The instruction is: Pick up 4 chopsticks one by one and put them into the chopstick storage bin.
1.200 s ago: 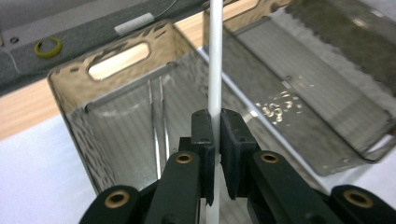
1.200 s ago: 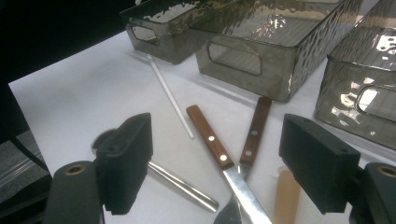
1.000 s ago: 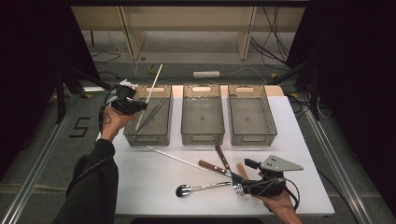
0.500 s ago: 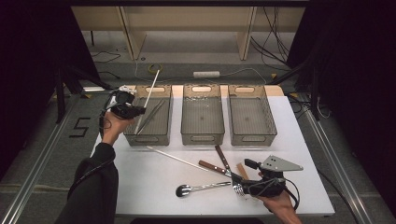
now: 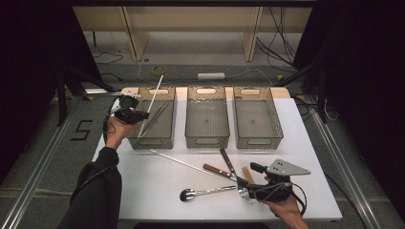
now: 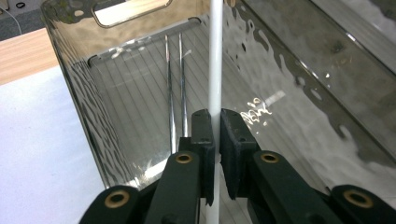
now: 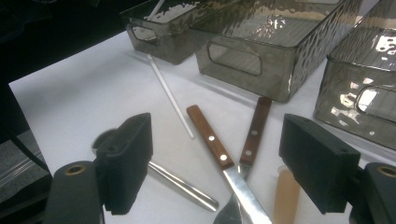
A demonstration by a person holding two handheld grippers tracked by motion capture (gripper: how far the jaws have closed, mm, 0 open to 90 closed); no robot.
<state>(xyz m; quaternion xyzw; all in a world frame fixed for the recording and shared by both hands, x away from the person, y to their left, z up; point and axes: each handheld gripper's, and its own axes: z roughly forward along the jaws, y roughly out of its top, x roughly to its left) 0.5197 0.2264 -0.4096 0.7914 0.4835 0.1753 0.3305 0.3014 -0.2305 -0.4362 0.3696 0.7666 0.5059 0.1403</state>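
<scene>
right tool wide apart, holding nothing, over crossed knives on the desk | left tool clamped on white rod, upright-tilted over the left bin with metal sticks inside

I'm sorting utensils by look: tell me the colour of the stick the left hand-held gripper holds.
White: the stick is plain and smooth, clearest in the left gripper view.

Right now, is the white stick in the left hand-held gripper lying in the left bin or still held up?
Held up. The left hand-held gripper is shut on the white stick, which slants over the left bin.
</scene>
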